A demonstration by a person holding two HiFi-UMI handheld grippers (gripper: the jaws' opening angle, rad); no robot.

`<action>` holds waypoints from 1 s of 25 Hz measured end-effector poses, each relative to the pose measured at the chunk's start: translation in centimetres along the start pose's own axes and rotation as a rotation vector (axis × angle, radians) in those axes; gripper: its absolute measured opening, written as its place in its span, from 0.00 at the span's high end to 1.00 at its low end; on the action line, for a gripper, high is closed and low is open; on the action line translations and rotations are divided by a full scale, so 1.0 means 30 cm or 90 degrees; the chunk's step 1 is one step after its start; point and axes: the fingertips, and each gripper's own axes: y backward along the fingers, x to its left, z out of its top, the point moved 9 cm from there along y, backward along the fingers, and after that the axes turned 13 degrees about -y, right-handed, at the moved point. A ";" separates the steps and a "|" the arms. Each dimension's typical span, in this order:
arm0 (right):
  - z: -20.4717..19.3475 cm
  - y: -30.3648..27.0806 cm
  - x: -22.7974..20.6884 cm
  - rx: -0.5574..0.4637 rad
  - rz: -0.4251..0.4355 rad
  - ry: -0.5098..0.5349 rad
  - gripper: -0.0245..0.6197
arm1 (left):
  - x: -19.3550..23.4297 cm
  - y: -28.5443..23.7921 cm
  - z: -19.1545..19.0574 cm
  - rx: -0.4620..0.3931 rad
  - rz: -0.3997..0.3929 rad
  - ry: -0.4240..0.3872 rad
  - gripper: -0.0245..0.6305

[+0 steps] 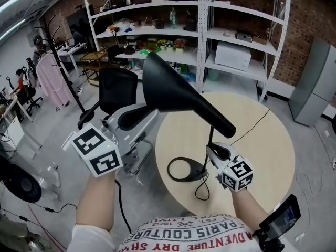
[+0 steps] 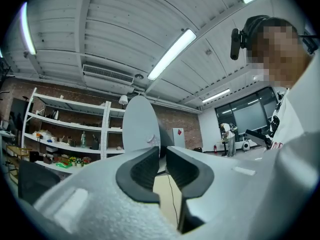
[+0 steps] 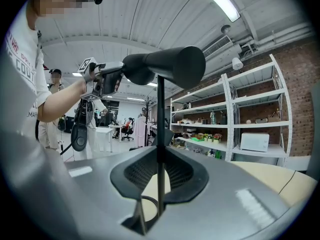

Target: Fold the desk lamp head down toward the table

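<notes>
1. The left gripper (image 1: 144, 114) was shut narrow on the wide rim of the lamp head (image 1: 178, 93). In the left gripper view, the pale rim sat pinched between the pads. My reading: the rim was chosen because it is the point farthest from the neck and gives the most leverage.
2. The right gripper (image 1: 212, 150) was clamped on the thin stem (image 1: 211, 138), low down and just above the base (image 1: 197, 173). Judged purpose: a brace, so that the lamp neither tips nor slides when the head is swung.
3. The lamp head stood well above the surface (image 1: 262, 151). Its narrow neck met the top of the stem, and its wide end was raised toward the person's left, out past the edge of the surface. The fold was not yet made.
4. The ring-shaped base lay flat on the round surface, near the person's side. A cord (image 1: 252, 125) trailed away across the surface toward the far right.
5. Risk, as judged: the thin stem could twist between the pads under load.
</notes>
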 end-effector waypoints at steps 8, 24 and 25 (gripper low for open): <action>0.007 0.005 -0.002 0.000 -0.001 0.000 0.89 | -0.002 0.005 -0.015 -0.001 0.005 0.015 0.89; 0.002 0.004 -0.009 -0.001 -0.004 0.001 0.89 | -0.010 0.021 -0.089 -0.008 0.012 0.051 0.90; 0.001 0.004 -0.008 -0.001 -0.004 0.001 0.89 | -0.011 0.024 -0.097 -0.008 0.012 0.055 0.90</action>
